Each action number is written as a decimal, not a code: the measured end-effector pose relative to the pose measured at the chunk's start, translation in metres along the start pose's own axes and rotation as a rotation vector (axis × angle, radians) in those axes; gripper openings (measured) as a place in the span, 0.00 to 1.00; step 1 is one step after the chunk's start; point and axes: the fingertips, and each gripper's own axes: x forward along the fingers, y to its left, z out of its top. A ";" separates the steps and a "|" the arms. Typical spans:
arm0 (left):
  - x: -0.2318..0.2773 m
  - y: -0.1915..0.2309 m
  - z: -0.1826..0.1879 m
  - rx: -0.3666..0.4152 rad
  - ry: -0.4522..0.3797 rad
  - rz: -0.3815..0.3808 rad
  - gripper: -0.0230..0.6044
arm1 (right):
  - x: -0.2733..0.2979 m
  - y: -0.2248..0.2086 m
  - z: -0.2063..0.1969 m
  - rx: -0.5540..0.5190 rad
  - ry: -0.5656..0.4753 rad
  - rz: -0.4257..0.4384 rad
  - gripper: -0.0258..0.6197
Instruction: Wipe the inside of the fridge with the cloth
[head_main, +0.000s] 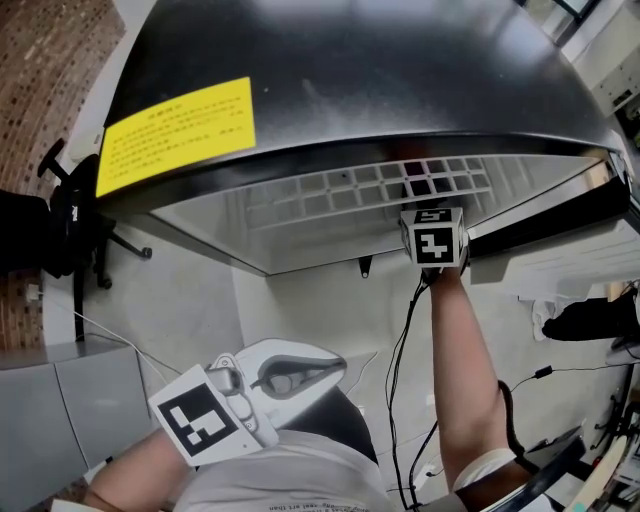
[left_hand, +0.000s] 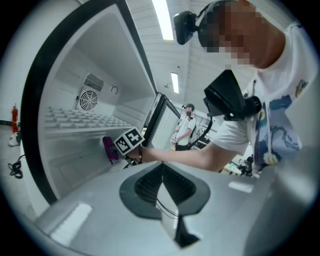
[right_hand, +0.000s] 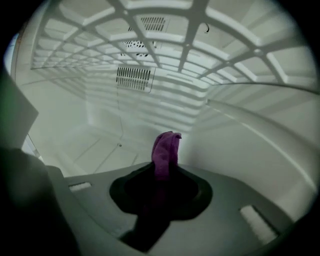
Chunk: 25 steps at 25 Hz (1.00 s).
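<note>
A purple cloth (right_hand: 165, 148) sticks up out of my right gripper (right_hand: 165, 175), which is shut on it. That gripper is inside the open fridge (head_main: 350, 80), below the white wire shelf (right_hand: 190, 40), with the cloth held just above the fridge floor (right_hand: 100, 150). In the head view only its marker cube (head_main: 435, 237) shows at the fridge's front edge; the jaws are hidden. The left gripper view shows the cloth (left_hand: 109, 149) beyond that cube. My left gripper (left_hand: 162, 182) is shut on nothing and stays outside the fridge, low by my body (head_main: 290, 375).
The black fridge top carries a yellow label (head_main: 178, 132). The fridge door (head_main: 560, 215) stands open to the right. A vent (right_hand: 133, 78) sits on the back wall. An office chair (head_main: 70, 215) stands at left, cables (head_main: 405, 400) hang below my right arm, and a person (left_hand: 186, 127) stands far behind.
</note>
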 end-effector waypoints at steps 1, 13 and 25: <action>-0.001 0.000 -0.001 -0.001 0.001 0.000 0.04 | 0.004 0.003 -0.002 -0.006 0.021 0.010 0.16; -0.026 0.008 -0.008 -0.022 0.003 0.022 0.04 | 0.031 0.043 -0.023 -0.049 0.207 0.079 0.16; -0.034 0.009 -0.011 -0.027 -0.001 0.019 0.04 | 0.027 0.081 -0.010 -0.115 0.178 0.120 0.16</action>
